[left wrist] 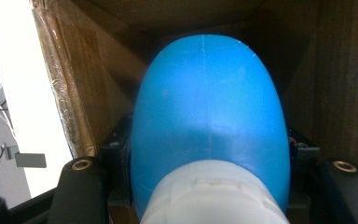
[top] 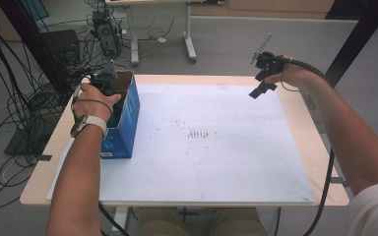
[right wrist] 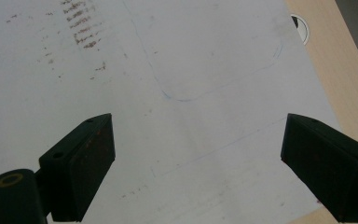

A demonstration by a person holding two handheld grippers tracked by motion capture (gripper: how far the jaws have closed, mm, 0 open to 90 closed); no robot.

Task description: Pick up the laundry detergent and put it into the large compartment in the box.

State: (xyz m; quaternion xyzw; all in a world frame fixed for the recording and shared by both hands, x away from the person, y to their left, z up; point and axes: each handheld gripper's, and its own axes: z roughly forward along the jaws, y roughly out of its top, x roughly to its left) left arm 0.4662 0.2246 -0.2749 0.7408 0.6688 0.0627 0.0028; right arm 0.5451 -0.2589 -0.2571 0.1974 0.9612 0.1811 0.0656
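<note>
An open blue cardboard box [top: 128,123] stands on the left side of the white mat [top: 216,167]. My left gripper [top: 107,82] reaches down into its open top. In the left gripper view a smooth blue rounded object [left wrist: 209,102] with a white end [left wrist: 214,196] sits between the jaws, with the box's brown inner walls [left wrist: 74,93] around it; my left gripper [left wrist: 209,179] is shut on it. My right gripper [top: 262,81] hangs over the mat's far right corner. In the right gripper view it [right wrist: 198,163] stands wide open above the bare mat [right wrist: 191,70].
The mat covers most of a light wooden table [top: 37,189] and has dark smudges [top: 199,133] at its middle. Cables and a computer tower [top: 106,32] lie on the floor at far left. Another table's legs [top: 189,39] stand behind. A black post [top: 359,39] rises at far right.
</note>
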